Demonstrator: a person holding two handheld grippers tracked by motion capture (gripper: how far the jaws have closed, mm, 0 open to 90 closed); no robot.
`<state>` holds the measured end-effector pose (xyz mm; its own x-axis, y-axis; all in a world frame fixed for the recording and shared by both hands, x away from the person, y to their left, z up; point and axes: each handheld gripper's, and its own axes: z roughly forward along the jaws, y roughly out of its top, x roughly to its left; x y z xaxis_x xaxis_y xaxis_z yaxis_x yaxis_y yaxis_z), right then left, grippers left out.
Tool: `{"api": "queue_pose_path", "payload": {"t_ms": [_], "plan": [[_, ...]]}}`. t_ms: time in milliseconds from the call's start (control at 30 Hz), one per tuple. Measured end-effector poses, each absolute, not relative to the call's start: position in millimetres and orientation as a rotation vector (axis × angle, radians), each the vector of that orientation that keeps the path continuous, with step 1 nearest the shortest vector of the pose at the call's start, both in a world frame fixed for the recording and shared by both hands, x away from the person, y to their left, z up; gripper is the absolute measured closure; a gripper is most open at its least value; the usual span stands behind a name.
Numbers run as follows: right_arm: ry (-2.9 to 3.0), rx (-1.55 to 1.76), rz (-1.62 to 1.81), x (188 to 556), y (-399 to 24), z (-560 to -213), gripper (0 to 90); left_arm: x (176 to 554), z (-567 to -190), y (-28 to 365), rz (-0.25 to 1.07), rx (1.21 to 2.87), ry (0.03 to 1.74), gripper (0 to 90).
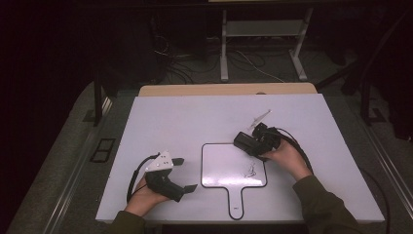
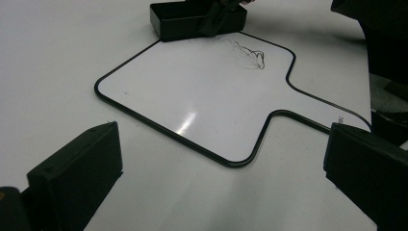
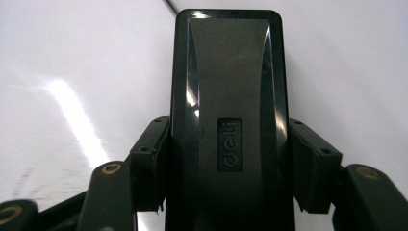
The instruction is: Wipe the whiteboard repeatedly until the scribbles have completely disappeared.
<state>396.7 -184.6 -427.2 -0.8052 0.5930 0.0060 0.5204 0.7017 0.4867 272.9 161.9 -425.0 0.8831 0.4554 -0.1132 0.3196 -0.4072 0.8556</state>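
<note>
Right gripper view: my right gripper (image 3: pixel 226 159) has its jaws clamped on the flanks of a black "deli" whiteboard eraser (image 3: pixel 228 96).
Eraser position: at the top right corner of the paddle-shaped whiteboard (image 1: pixel 224 168), just above a black scribble (image 1: pixel 251 170).
Handling: I judge it light, rigid, glossy; side grip suits it, could slip.
Left gripper (image 1: pixel 179 174): jaws apart, holding nothing, left of the board.
Worktop (image 1: pixel 170 117): white.

High view looks down from above; both gripper views sit low and near, sharing the whiteboard (image 1: pixel 229 163) with it.
</note>
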Motion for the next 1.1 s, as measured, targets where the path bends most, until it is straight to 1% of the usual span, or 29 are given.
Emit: {"api": "queue_pose_path", "payload": {"t_ms": [167, 267, 400, 667, 933, 1100], "plan": [[2.776, 0.858, 0.699, 393.1, -176.6, -426.1, 38.6, 272.8, -424.5, 162.6, 0.168, 2.025, 0.561, 0.0], [2.736, 0.941, 0.681, 399.2, -188.5, -426.1, 38.6, 272.3, -424.5, 162.7, 0.169, 2.022, 0.562, 0.0], [2.729, 0.950, 0.677, 400.2, -192.4, -426.2, 38.6, 273.1, -424.7, 162.6, 0.168, 2.027, 0.560, 0.0], [2.776, 0.847, 0.687, 392.5, -175.7, -426.3, 38.6, 272.2, -424.4, 162.0, 0.172, 2.026, 0.560, 0.0], [2.709, 1.014, 0.686, 404.0, -203.5, -426.6, 38.6, 272.7, -424.7, 162.2, 0.169, 2.025, 0.560, 0.0], [2.731, 0.972, 0.682, 399.5, -194.2, -425.8, 38.6, 272.7, -424.7, 161.8, 0.168, 2.028, 0.561, 0.0]]}}
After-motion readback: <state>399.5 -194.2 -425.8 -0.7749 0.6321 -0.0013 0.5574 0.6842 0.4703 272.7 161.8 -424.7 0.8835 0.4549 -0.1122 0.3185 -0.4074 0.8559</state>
